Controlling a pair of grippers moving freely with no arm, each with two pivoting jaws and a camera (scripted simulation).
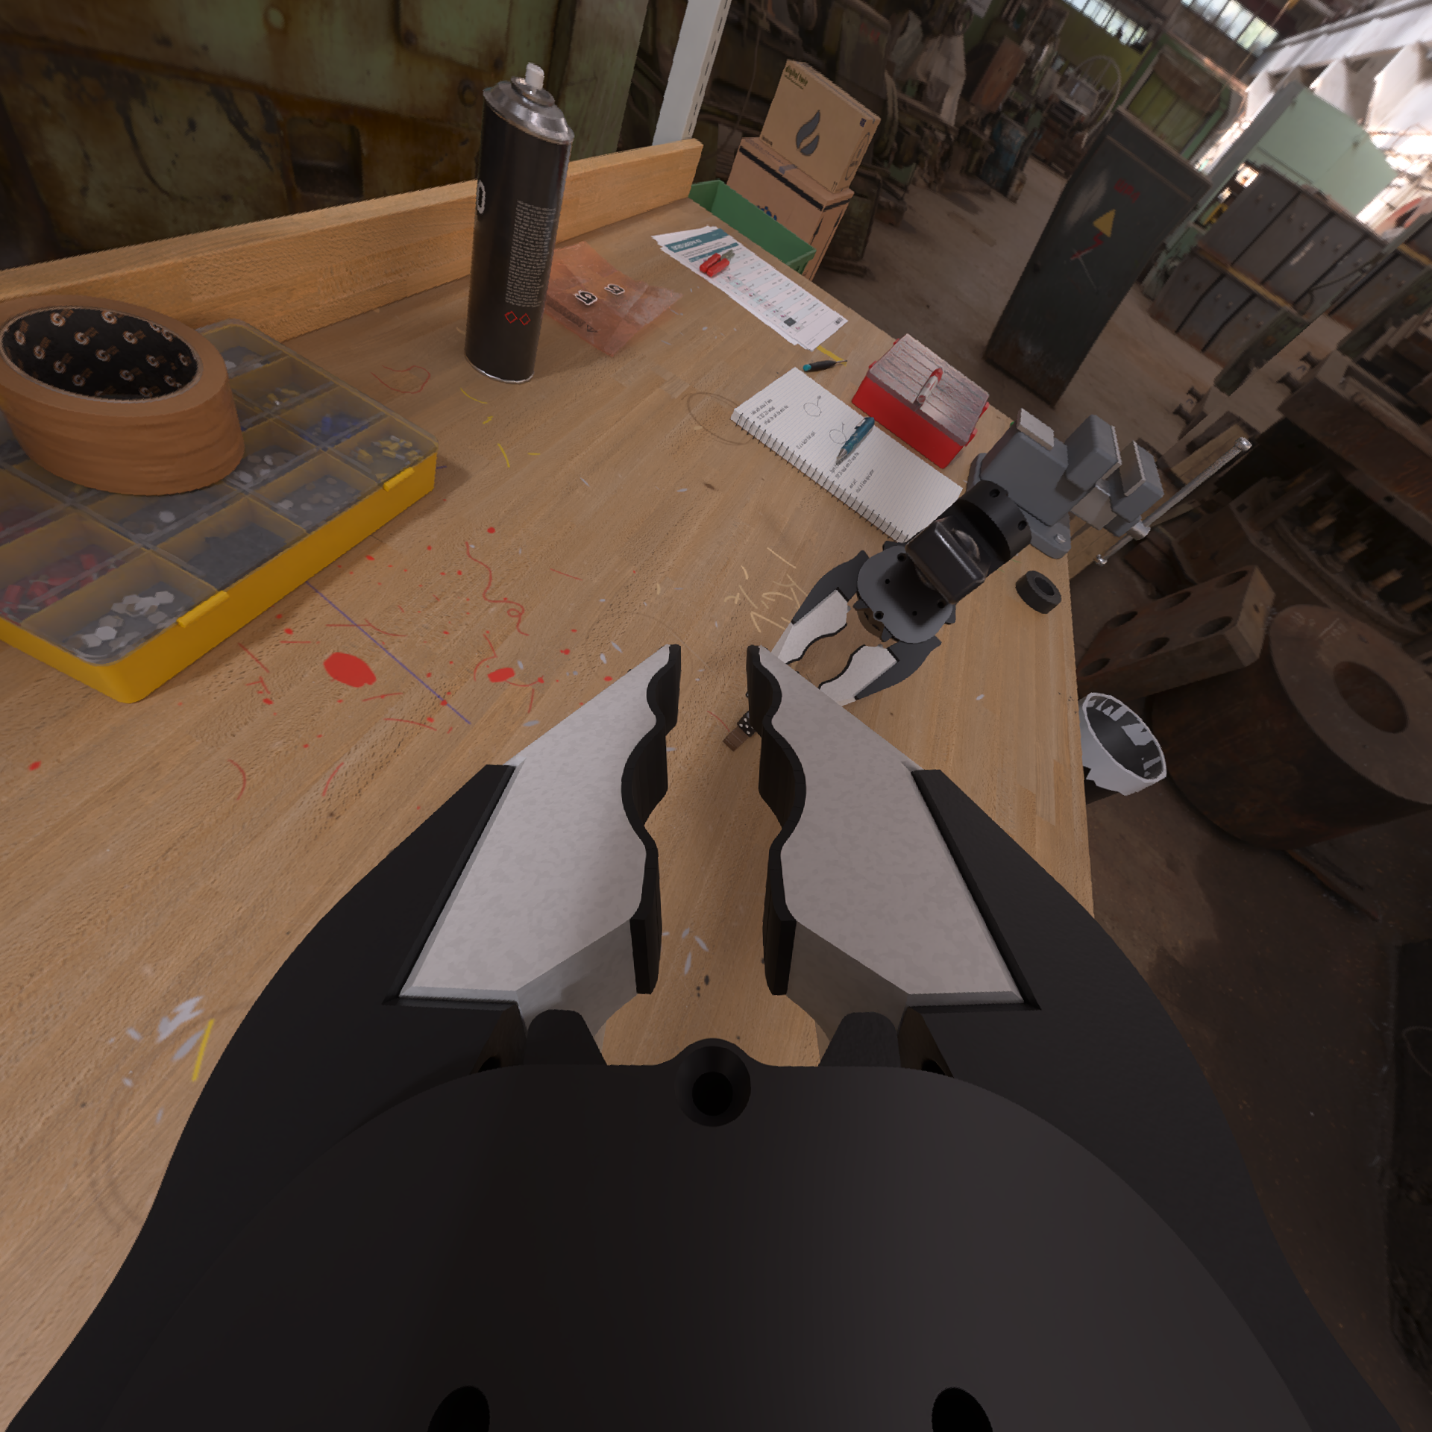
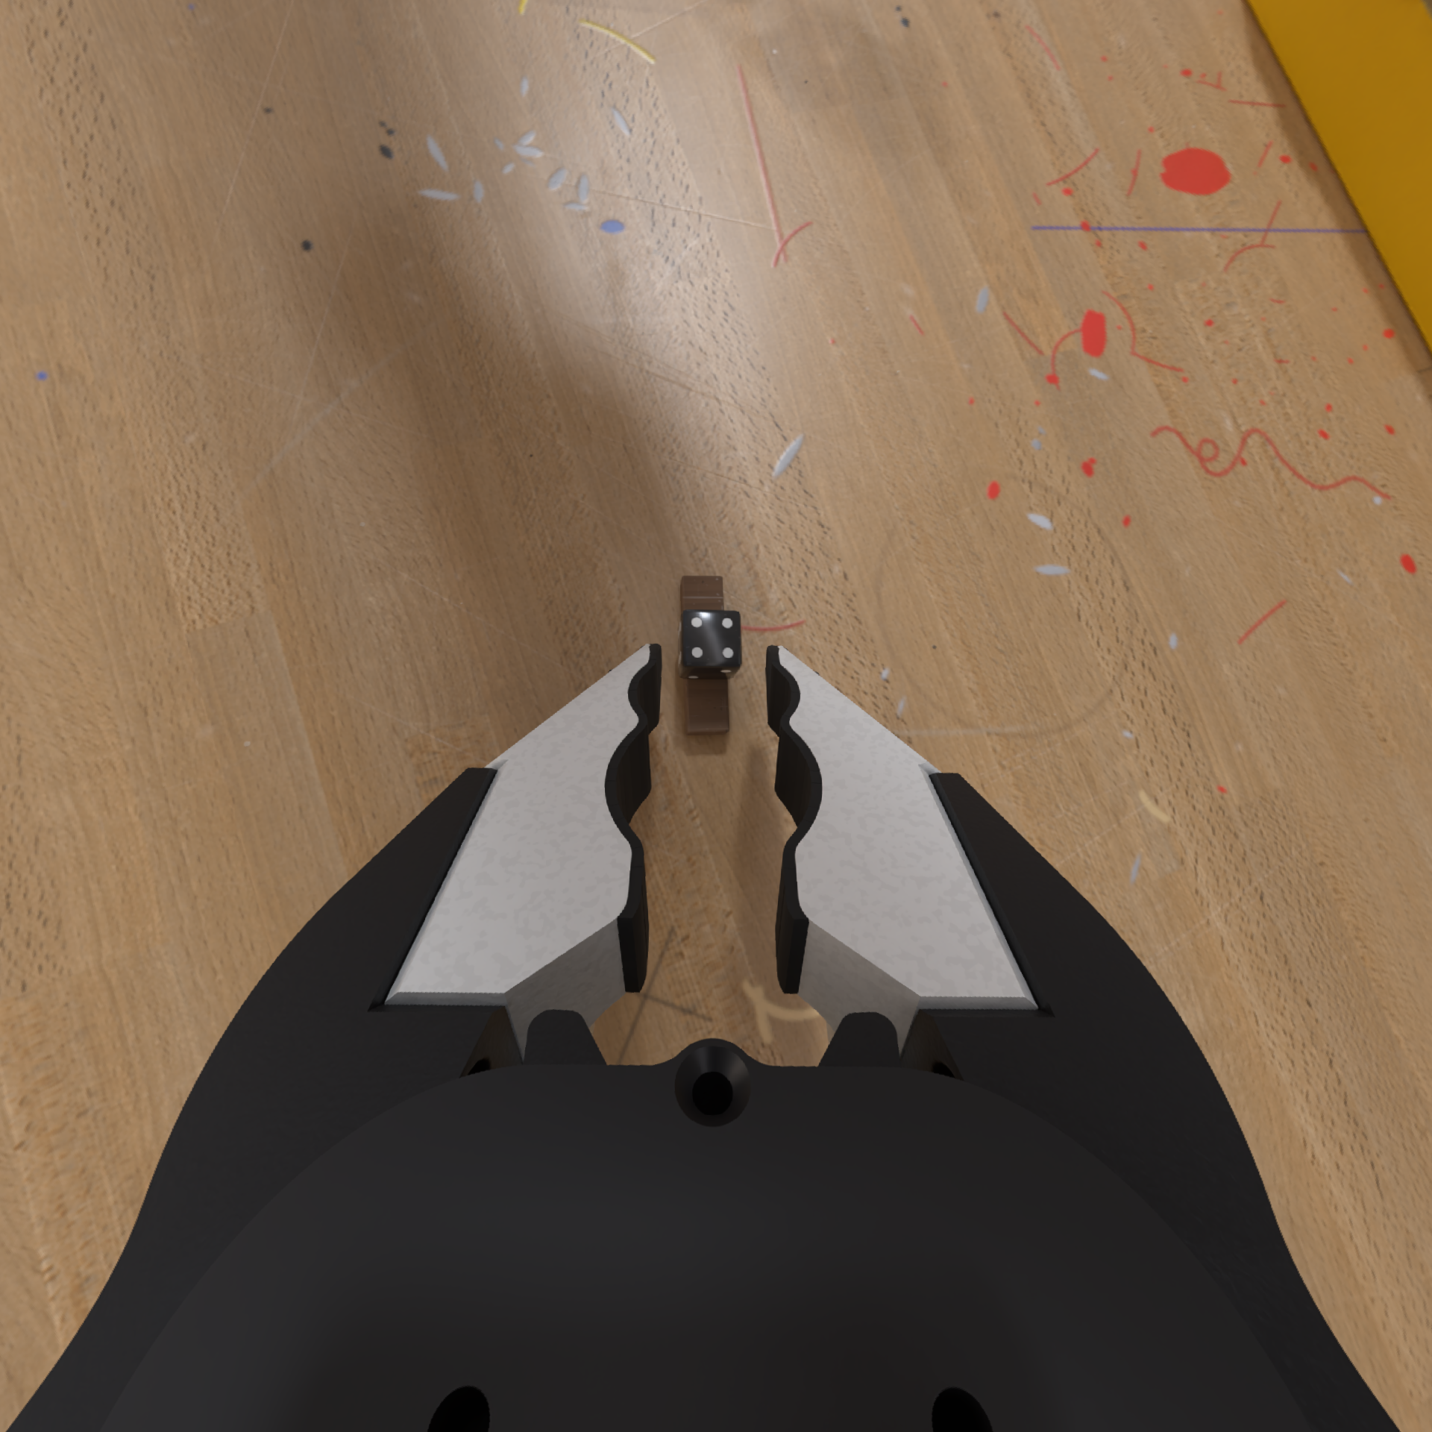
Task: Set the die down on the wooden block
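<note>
A small black die (image 2: 709, 638) with white pips rests on a thin brown wooden block (image 2: 704, 707) lying flat on the workbench. My right gripper (image 2: 713, 659) is open and empty, its fingertips to either side of the die, apart from it. In the left wrist view the die (image 1: 744, 724) and block (image 1: 736, 741) peek out beside my left gripper's right finger. My left gripper (image 1: 713, 659) is open and empty, above the bench. The right gripper (image 1: 841, 659) also shows there, just beyond the die.
A yellow parts organiser (image 1: 232, 612) with a tape roll (image 1: 116, 395) on it stands at the left. A black spray can (image 1: 515, 232), a notepad (image 1: 845, 453), a red box (image 1: 922, 399) and a grey vise (image 1: 1077, 473) stand farther back. The bench edge (image 1: 1081, 814) runs down the right.
</note>
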